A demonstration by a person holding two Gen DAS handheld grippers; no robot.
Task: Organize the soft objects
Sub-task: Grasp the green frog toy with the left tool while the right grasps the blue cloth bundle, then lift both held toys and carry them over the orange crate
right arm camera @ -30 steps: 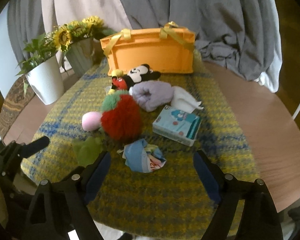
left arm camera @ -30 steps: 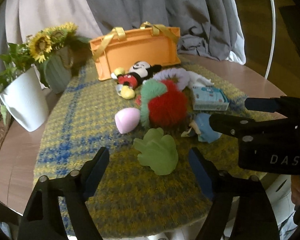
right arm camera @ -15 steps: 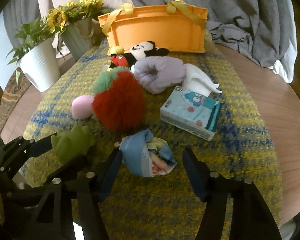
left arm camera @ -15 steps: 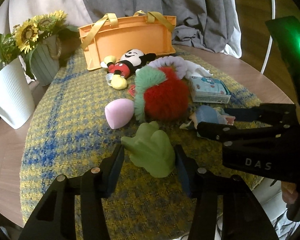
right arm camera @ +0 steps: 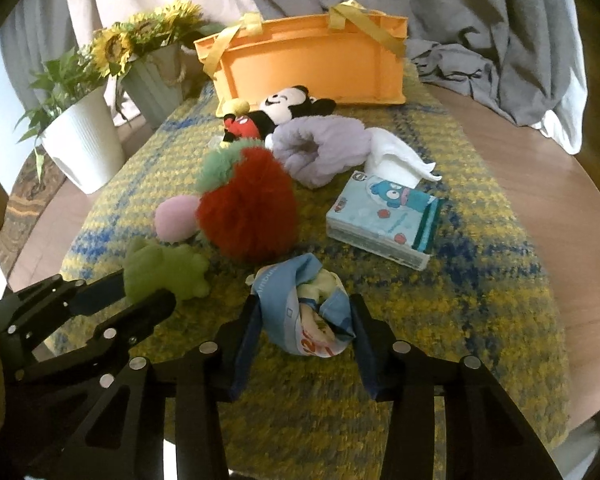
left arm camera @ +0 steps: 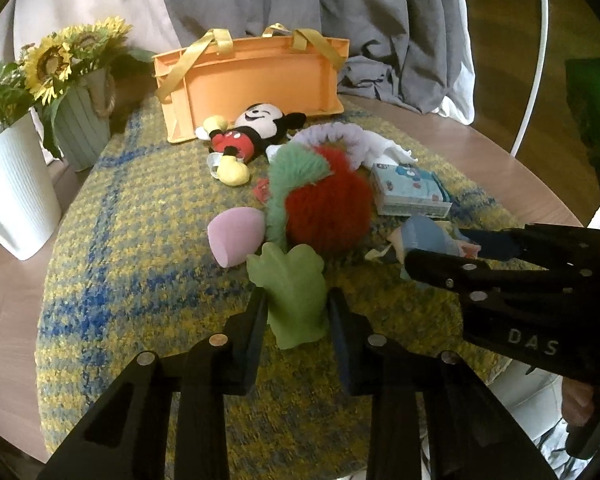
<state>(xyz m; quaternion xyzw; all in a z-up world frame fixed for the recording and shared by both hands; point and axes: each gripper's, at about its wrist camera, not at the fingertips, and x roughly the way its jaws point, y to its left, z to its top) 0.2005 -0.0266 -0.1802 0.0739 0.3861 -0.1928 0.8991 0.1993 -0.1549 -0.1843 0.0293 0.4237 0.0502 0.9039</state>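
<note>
Left wrist: left gripper (left arm camera: 296, 312) now clamping green toy (left arm camera: 290, 292).

1. Woven cloth (left arm camera: 140, 216): yellow and grey-green houndstooth, crossed by blue bands.
2. Storage bag (left arm camera: 252, 84): plain orange, yellow ribbon handles.
3. Mouse plush (left arm camera: 248, 136): black head, white face, red shorts, yellow shoes.
4. Fluffy pompom (right arm camera: 248, 216): deep red, pale green tuft.
5. Foam egg (left arm camera: 234, 238): pale pink.
6. Squishy toy (left arm camera: 292, 292): matte light green.
7. Crumpled cloth (right arm camera: 308, 308): light blue, with cream and red print.
8. Tissue pack (right arm camera: 384, 216): pale blue, blue cartoon figure, teal edge.
9. Plant pot (left arm camera: 12, 196): white, ribbed.
10. Sunflowers (left arm camera: 60, 60): yellow petals, dark centres.
</note>
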